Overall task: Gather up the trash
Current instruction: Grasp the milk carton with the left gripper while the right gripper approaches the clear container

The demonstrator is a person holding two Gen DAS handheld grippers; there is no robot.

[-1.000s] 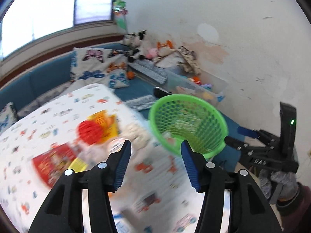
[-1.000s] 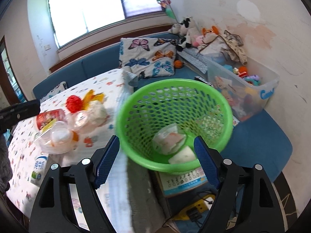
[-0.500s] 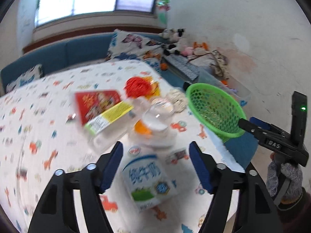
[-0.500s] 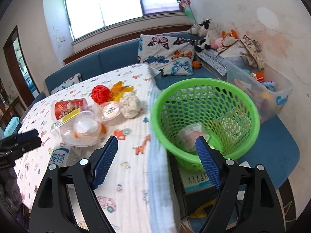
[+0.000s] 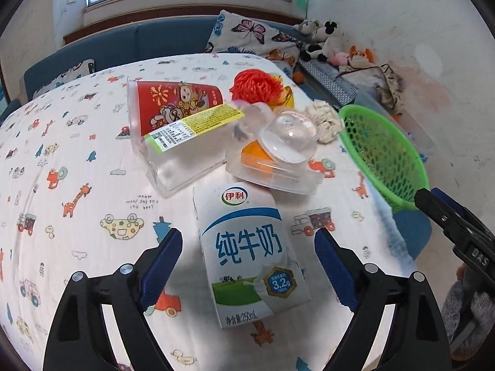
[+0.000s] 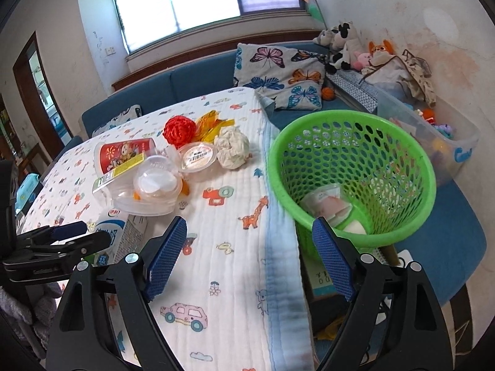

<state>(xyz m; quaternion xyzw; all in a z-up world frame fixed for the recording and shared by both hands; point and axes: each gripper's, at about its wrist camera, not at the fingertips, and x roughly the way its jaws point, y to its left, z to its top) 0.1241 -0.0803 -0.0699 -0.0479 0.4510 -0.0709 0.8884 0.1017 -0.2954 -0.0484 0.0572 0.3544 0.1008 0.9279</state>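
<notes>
Surface: table (image 6: 235, 266) under a cartoon-print cloth
On it: milk carton (image 5: 250, 253), clear plastic containers (image 5: 275, 167), red cup (image 5: 173, 105), red mesh ball (image 5: 256, 86), crumpled paper (image 6: 232, 150)

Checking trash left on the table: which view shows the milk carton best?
Left wrist view: the milk carton lies centred and fully visible. The right wrist view shows only one corner, behind the left tool.

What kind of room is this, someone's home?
Probably a lived-in family room: a blue sofa with a butterfly pillow, stuffed animals along the wall, and a table under a child's cartoon-print cloth.
</notes>
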